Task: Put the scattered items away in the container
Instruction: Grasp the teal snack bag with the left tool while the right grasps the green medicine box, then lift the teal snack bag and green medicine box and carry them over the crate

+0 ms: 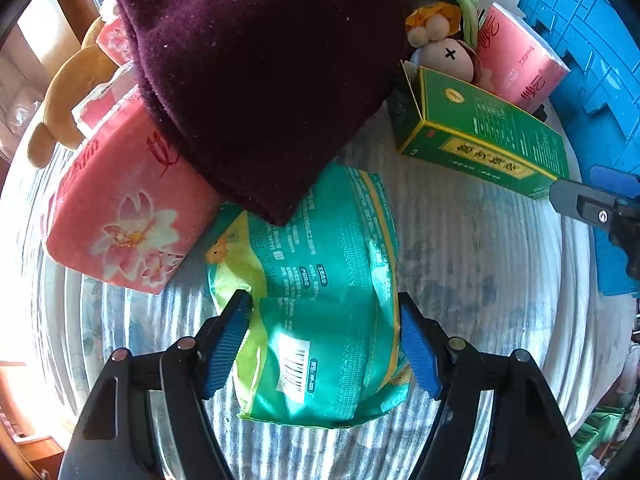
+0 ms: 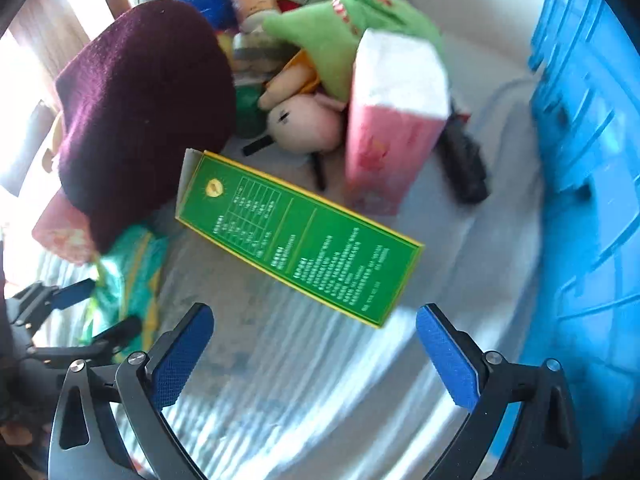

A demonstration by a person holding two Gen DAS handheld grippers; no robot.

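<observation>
The step in hand looks to be the pick-up of the green packet (image 1: pixel 320 300), a soft plastic pouch lying flat on the striped worktop (image 1: pixel 480 280) with its far end tucked under the maroon knitted cloth (image 1: pixel 256 80). The left claw (image 1: pixel 326 340) is standing astride the packet's near half, jaws part open; the left pad (image 1: pixel 226 344) is touching or just about touching the packet's crinkled edge, the right pad (image 1: pixel 418 348) is sitting at the other edge, and no firm squeeze is showing. Next it is needing to close on the pouch, draw it clear of the cloth, then carry it to the blue crate (image 1: pixel 592 60) at the right. The right claw (image 2: pixel 314 354) is hanging wide open and empty over bare worktop, just short of the green carton (image 2: pixel 300 240), touching nothing
</observation>
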